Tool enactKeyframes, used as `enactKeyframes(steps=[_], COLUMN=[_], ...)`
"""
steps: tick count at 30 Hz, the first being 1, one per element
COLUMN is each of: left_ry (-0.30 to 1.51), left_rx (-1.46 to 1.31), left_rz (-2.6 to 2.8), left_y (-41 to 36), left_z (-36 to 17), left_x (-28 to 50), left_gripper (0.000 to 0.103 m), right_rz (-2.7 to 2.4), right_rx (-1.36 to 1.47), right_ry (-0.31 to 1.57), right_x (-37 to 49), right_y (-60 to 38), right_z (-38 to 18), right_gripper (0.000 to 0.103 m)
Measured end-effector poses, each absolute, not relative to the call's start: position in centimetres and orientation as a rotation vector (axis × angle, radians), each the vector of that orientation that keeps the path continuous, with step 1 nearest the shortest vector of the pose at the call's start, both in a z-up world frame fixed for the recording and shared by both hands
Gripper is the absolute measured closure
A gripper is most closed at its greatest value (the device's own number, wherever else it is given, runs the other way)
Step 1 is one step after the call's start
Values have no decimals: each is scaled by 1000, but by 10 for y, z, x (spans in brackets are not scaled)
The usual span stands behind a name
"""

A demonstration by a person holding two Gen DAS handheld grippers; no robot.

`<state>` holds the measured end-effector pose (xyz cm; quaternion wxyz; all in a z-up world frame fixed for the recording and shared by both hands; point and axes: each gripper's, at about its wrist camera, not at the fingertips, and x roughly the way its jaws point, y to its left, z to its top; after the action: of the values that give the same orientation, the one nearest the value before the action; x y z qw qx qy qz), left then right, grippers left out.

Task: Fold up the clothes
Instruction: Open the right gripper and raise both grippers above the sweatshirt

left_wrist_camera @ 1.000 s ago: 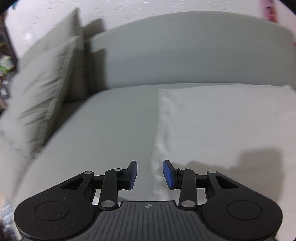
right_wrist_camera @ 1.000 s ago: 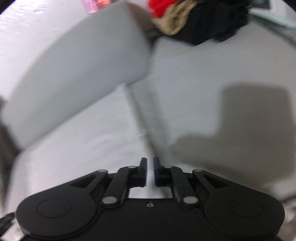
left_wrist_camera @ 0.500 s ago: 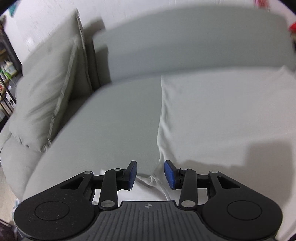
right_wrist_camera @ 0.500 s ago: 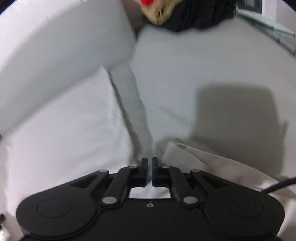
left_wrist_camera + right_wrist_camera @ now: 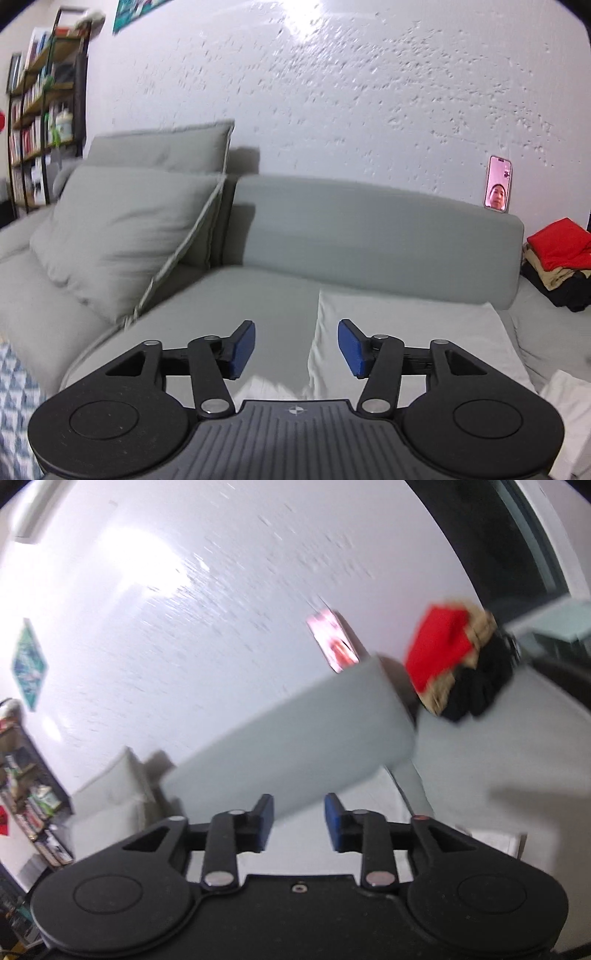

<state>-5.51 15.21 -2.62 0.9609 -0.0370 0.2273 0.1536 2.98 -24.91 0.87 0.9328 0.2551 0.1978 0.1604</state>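
Observation:
A white garment (image 5: 413, 332) lies flat on the grey sofa seat (image 5: 258, 295), folded to a rectangle. My left gripper (image 5: 296, 347) hovers above its near left edge, jaws opening, nothing between the blue pads. In the right wrist view, blurred and tilted, my right gripper (image 5: 298, 819) is lifted off the sofa, jaws opening and empty; a strip of the white garment (image 5: 369, 797) shows just past its fingertips. A stack of folded clothes, red on top of tan and black (image 5: 561, 262) (image 5: 458, 661), sits at the sofa's right end.
Two grey cushions (image 5: 122, 229) lean at the sofa's left. A phone (image 5: 498, 188) stands on the backrest (image 5: 369, 229) against the white wall. A bookshelf (image 5: 40, 110) fills the far left. More white cloth (image 5: 569, 398) lies at the lower right.
Both grippers rose and pulled back from the white garment, tilting up so the wall came into view. The right jaws, shut before, have parted; the left jaws widened.

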Motion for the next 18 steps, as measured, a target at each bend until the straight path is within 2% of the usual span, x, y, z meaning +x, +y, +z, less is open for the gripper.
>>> enactKeyframes(steps=[3,7,9,11,12,16,18], left_ry=[552,687,734,787,811,873,881], left_rx=[-78,-20,8,56,85,197,271], left_rz=[292,257,239,224,211,127,110], left_y=[152,129,112,96,88,62,52], left_z=[-40,-91,-117,-140,-150,-177,-177], left_x=[-51,-25,-14,-3,1,-5,-15], left_gripper=[51,51,51,52,52,53,58], right_rz=[354,324,298,294,292,324,341], right_rx=[479,417,398,388,376,290,212], right_ry=[446,641,724,777,809,964,985], right_x=[27,40,44,43,46,43,37], right_y=[-245,-224,-212,-202,-198,-177,-171], right_z=[0,-60,-94,-120,-133,-158,-157], right_gripper=[58,58,59,73,74,74,74])
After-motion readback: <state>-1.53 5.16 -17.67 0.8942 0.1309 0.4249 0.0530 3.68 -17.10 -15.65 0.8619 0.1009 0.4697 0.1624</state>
